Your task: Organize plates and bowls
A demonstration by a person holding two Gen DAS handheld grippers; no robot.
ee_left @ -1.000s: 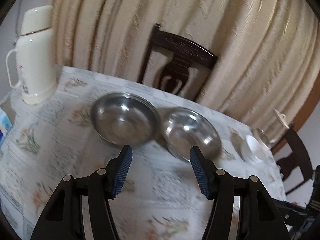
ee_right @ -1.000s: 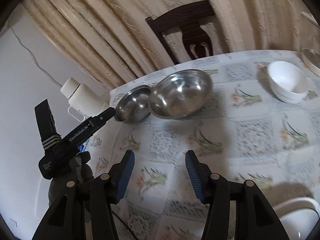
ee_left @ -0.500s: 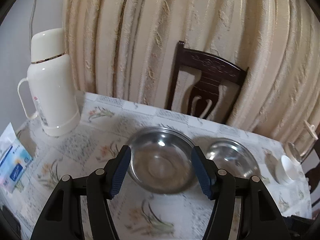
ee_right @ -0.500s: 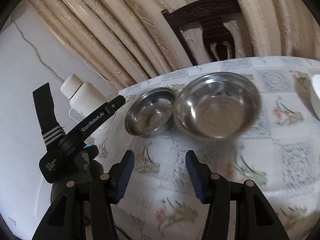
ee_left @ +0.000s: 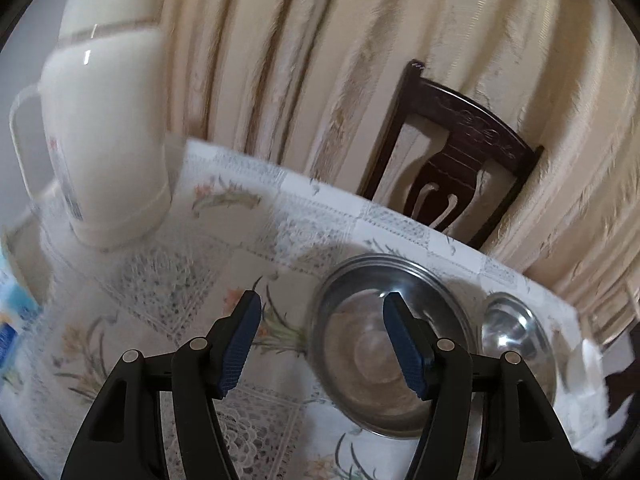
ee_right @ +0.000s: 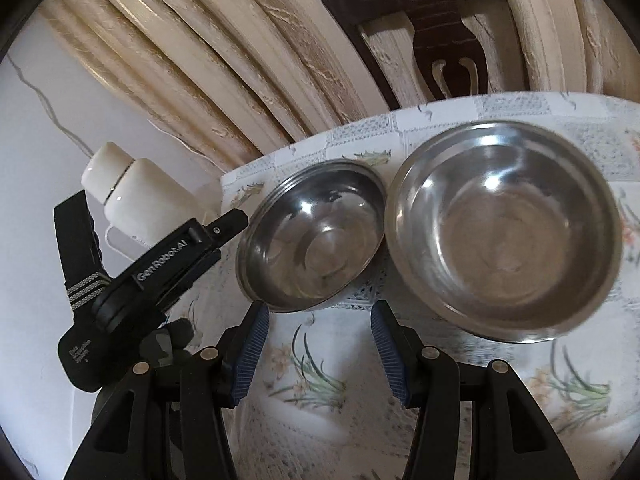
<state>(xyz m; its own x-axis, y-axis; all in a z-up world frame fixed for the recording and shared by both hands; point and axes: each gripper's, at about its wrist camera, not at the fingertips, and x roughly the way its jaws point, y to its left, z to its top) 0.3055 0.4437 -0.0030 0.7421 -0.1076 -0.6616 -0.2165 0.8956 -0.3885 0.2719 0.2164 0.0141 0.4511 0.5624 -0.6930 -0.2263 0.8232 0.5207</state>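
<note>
Two empty steel bowls sit side by side on the flowered tablecloth. The ridged-rim bowl is the left one; the larger smooth bowl touches it on the right. My left gripper is open, low over the table, with the ridged bowl's left rim between its fingers and the right finger in front of the bowl. My right gripper is open just short of the ridged bowl's near rim, holding nothing. The left gripper's body shows at the left of the right wrist view.
A tall cream thermos stands at the table's left end, close to my left gripper. A blue packet lies at the left edge. A dark wooden chair and beige curtain stand behind the table. Something white is blurred far right.
The left gripper has swung left and nearer the thermos, so the bowls slid right in its view. The right gripper has moved closer to both bowls. Both stayed open.
</note>
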